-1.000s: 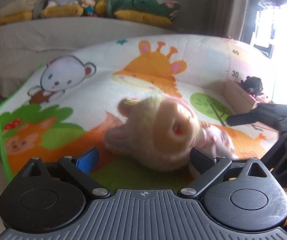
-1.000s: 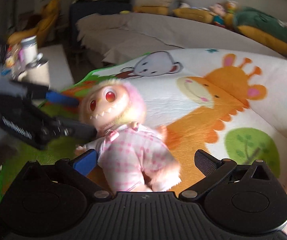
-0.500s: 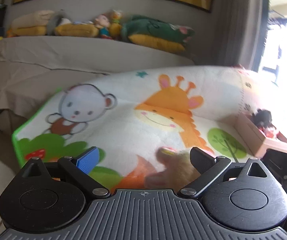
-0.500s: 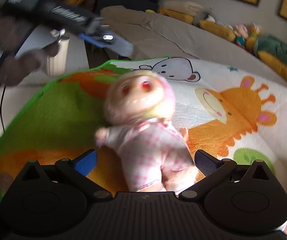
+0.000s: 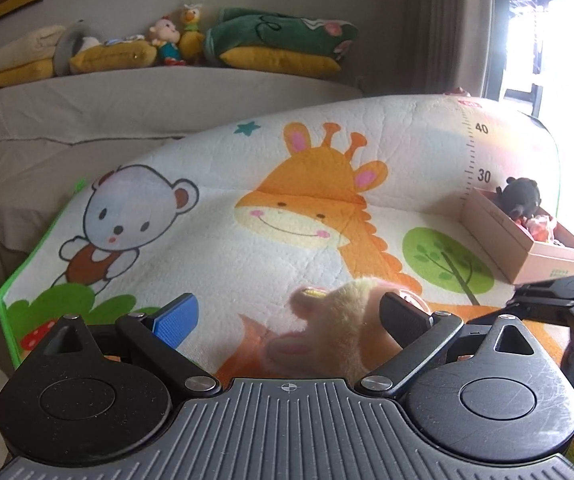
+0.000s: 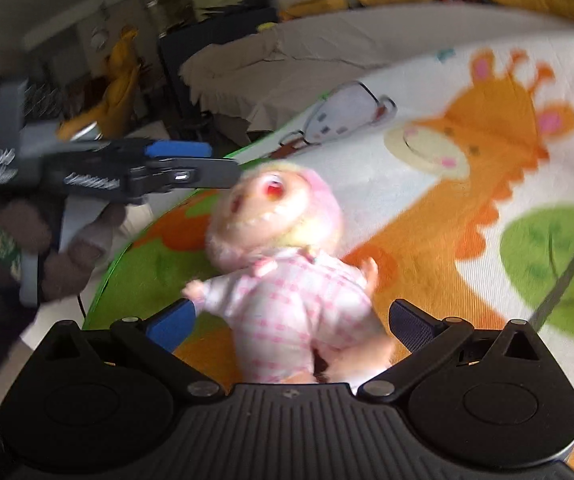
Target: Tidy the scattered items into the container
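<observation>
A doll with a furry cream-and-pink head and a pink checked suit lies on the cartoon play mat. My right gripper is open, its fingers wide apart on either side of the doll's lower body. My left gripper is open too, above and behind the doll's head, which shows low between its fingers. The cardboard box stands at the mat's right side and holds a black plush toy and other small items.
A covered sofa runs behind the mat, with cushions and soft toys along its back. A gloved hand holds the left gripper in the right wrist view. Dark furniture stands beyond the mat's green edge.
My left gripper has lifted and drawn back from the doll's head, which now sits low in its view. The right view has swung, with the doll still between its fingers.
</observation>
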